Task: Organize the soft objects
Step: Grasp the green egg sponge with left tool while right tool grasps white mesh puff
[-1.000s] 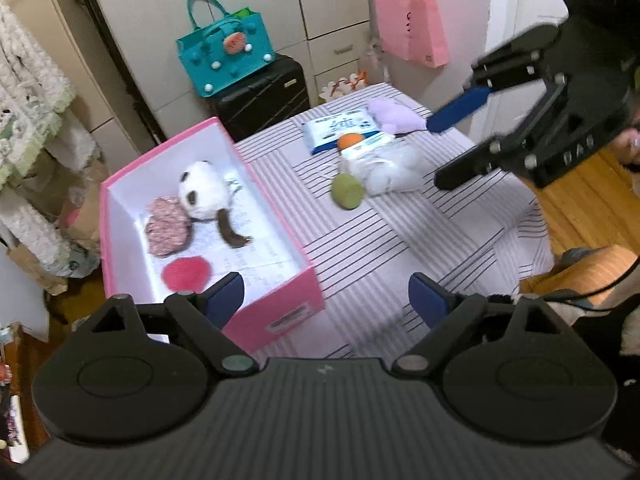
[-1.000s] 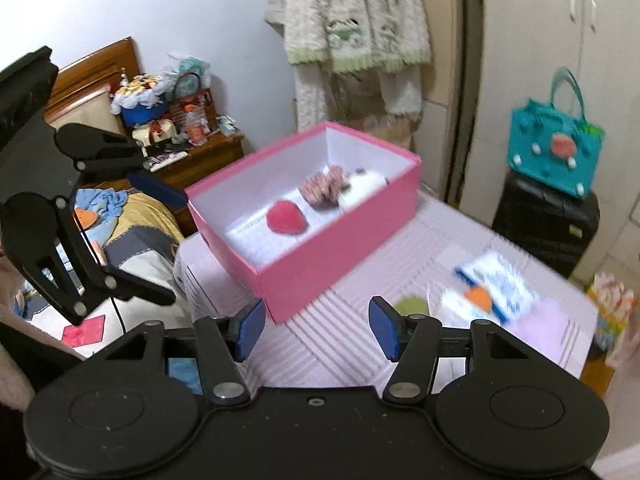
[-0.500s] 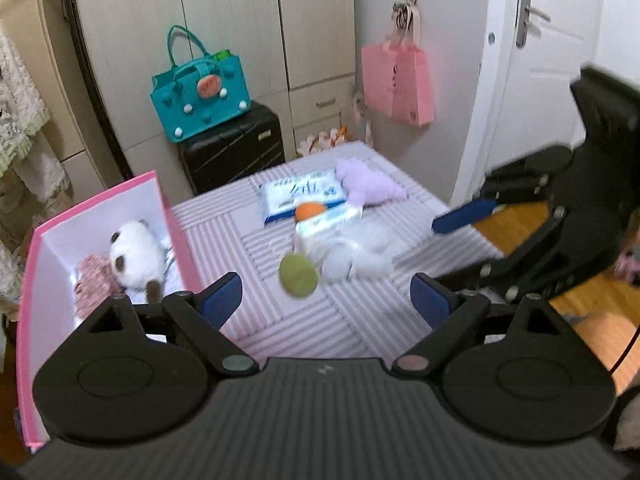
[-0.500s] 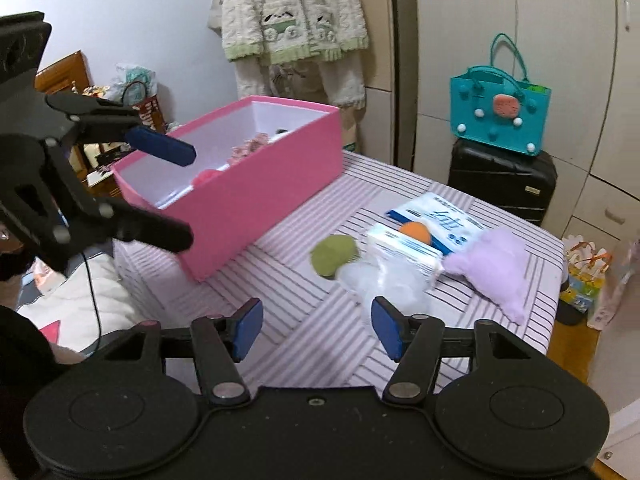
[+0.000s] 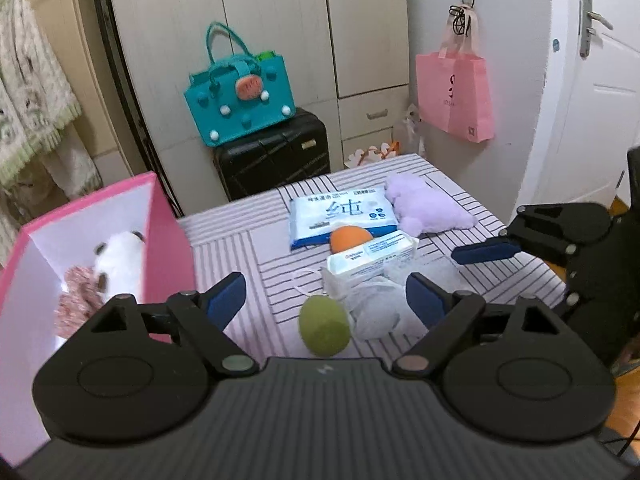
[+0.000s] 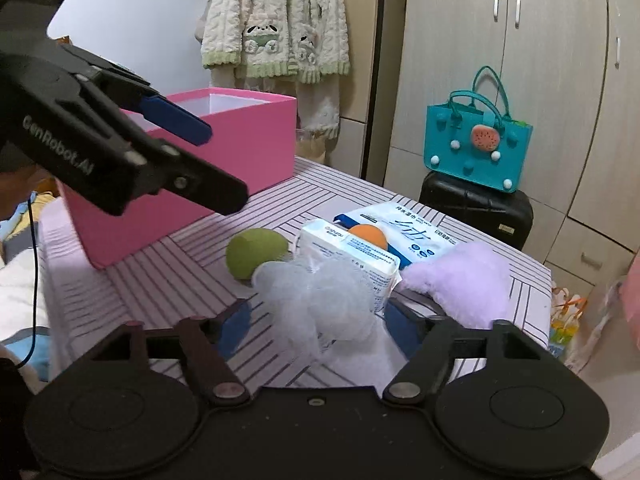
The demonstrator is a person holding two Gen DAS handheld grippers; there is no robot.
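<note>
On the striped table lie a green sponge ball [image 5: 324, 330], a white mesh puff [image 5: 378, 312], a white tissue pack [image 5: 370, 258], an orange ball [image 5: 350, 238], a blue wipes pack [image 5: 340, 216] and a lilac plush [image 5: 430, 206]. The pink box [image 5: 170, 232] at the left holds a panda plush [image 5: 120, 258] and a pink speckled item [image 5: 76, 304]. My left gripper [image 5: 326, 304] is open, hovering just before the green ball. My right gripper [image 6: 320, 322] is open with the mesh puff [image 6: 320, 300] between its fingers; the green ball [image 6: 256, 252] lies beyond.
A black suitcase [image 5: 276, 152] with a teal bag [image 5: 240, 100] stands behind the table. A pink bag [image 5: 454, 96] hangs on the wall by the door. Sweaters [image 6: 276, 20] hang beyond the pink box [image 6: 224, 152].
Both grippers have swung away from the pink box toward the pile of soft items and come lower and closer. The right gripper's fingers now flank the mesh puff.
</note>
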